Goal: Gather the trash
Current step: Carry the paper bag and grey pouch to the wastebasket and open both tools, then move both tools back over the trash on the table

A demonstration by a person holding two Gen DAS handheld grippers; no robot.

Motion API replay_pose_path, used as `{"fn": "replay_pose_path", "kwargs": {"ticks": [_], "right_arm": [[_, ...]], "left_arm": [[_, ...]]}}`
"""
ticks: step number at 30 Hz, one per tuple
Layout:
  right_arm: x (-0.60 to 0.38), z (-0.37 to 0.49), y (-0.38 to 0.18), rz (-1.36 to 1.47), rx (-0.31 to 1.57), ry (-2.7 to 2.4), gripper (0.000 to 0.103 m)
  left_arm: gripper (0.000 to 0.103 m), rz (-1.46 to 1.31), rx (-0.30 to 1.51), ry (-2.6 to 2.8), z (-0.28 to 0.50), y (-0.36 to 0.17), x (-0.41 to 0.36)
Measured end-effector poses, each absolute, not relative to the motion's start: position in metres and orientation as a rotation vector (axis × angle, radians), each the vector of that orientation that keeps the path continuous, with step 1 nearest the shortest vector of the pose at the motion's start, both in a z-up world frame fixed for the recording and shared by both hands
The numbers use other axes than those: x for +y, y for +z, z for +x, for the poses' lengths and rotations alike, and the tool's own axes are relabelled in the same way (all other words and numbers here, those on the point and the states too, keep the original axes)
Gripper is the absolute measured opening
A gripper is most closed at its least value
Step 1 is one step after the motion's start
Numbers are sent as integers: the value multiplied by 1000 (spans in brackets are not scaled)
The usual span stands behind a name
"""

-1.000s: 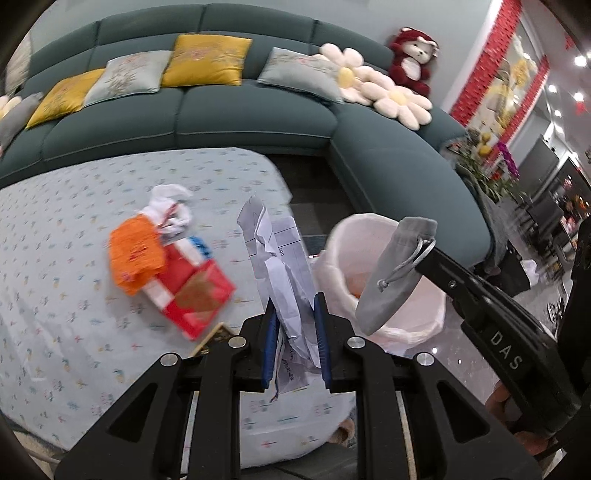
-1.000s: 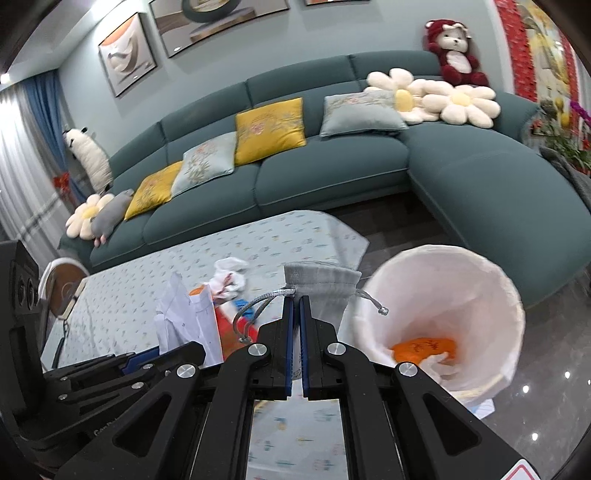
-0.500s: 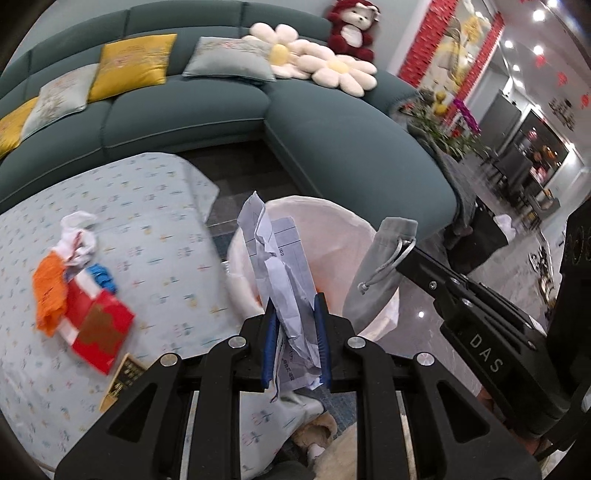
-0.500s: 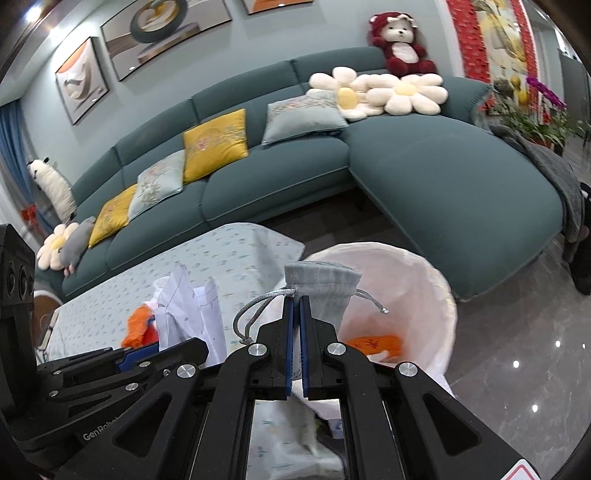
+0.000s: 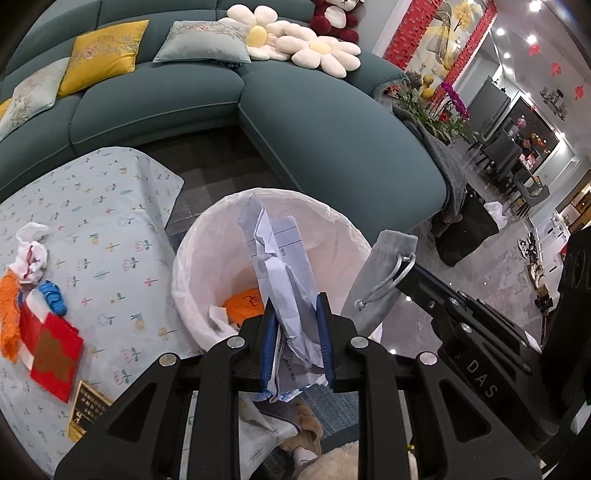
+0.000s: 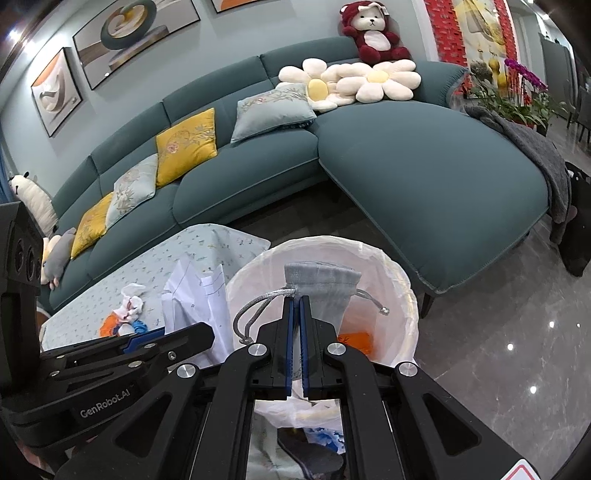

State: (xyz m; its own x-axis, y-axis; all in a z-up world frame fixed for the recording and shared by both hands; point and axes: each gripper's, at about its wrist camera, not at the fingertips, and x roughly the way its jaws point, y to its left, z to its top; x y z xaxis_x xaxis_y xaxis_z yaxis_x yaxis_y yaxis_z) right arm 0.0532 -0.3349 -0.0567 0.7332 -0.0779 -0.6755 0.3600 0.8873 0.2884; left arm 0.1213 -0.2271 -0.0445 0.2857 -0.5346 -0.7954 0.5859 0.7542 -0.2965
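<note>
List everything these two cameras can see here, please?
bin: 1, white liner, floor beside table
orange wrapper: 1, inside bin
crumpled paper: 1, white, between left fingers, over bin
drawstring pouch: 1, grey, pinched by right fingers, over bin
table: 1, pale patterned cloth
trash pile: red, orange, white, blue, on table
sofa: 1, teal
flower cushions: 2, white
teddy bear: 1, red
left gripper: jaws opening
right gripper: shut

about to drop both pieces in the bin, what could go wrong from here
1. The crumpled paper stands tall between the opening left gripper jaws; it may tip over the white bin's rim.
2. The grey pouch in the right gripper hangs near the bin's edge in the left view; its cord could snag on the fingers.
</note>
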Motion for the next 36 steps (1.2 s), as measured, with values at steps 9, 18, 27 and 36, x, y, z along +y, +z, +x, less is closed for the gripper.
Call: {"fn": "replay_pose_path", "kwargs": {"ticks": [9,18,27,36], "right_arm": [[-340,61,-61,425,717,-246,3],[-334,72,-62,420,729,-244,10],[-324,79,-54,395,720,-244,27],[-306,76,-43,389,707,-231,39]], "left_arm": [[40,36,1040,-706,130,-47,-227],[45,20,1028,-658,135,-46,-211],[48,-8,1019,-610,139,-44,-189],[58,-40,1005,-569,135,-35,-162]]}}
